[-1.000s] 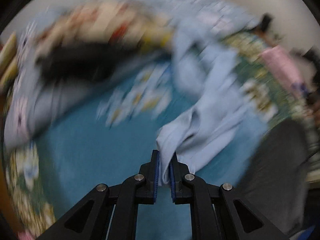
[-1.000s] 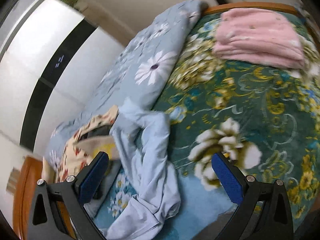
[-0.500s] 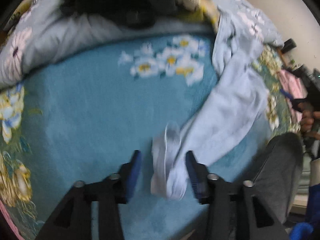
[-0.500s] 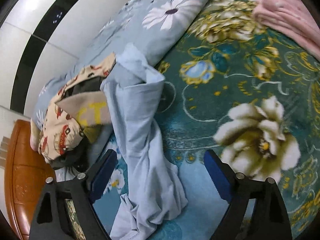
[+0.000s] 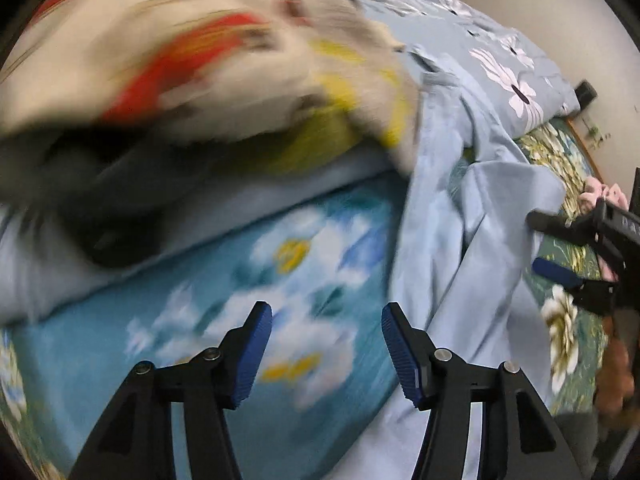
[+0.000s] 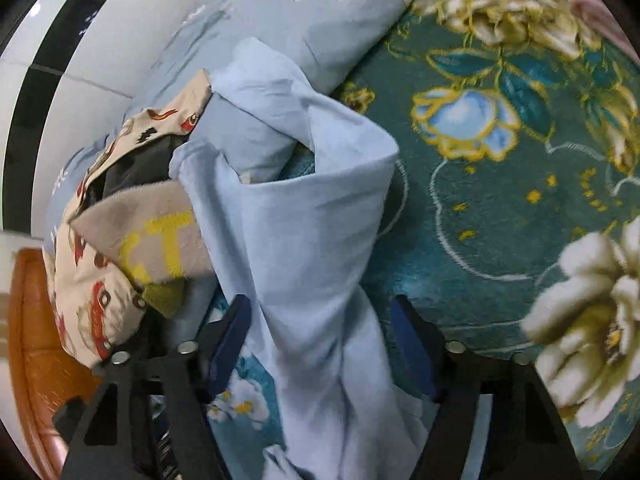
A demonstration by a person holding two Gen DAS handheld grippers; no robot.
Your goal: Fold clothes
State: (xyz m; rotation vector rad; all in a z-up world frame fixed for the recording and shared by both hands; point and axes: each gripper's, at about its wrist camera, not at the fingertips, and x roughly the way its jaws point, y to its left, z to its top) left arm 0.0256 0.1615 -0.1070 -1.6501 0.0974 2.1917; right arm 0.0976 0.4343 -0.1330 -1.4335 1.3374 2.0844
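Both grippers, left (image 5: 326, 336) and right (image 6: 320, 334), had fingers spread, empty, over the light-blue shirt (image 6: 304, 232) crumpled on the bed (image 6: 500, 200), which I'd judge wanted spreading flat by its corners first.

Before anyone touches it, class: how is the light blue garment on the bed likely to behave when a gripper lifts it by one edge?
The light blue garment lies in soft creases, so it would probably droop rather than hold shape. It looks thin, so likely light. It runs beside the patterned clothes, so lifting might drag them.
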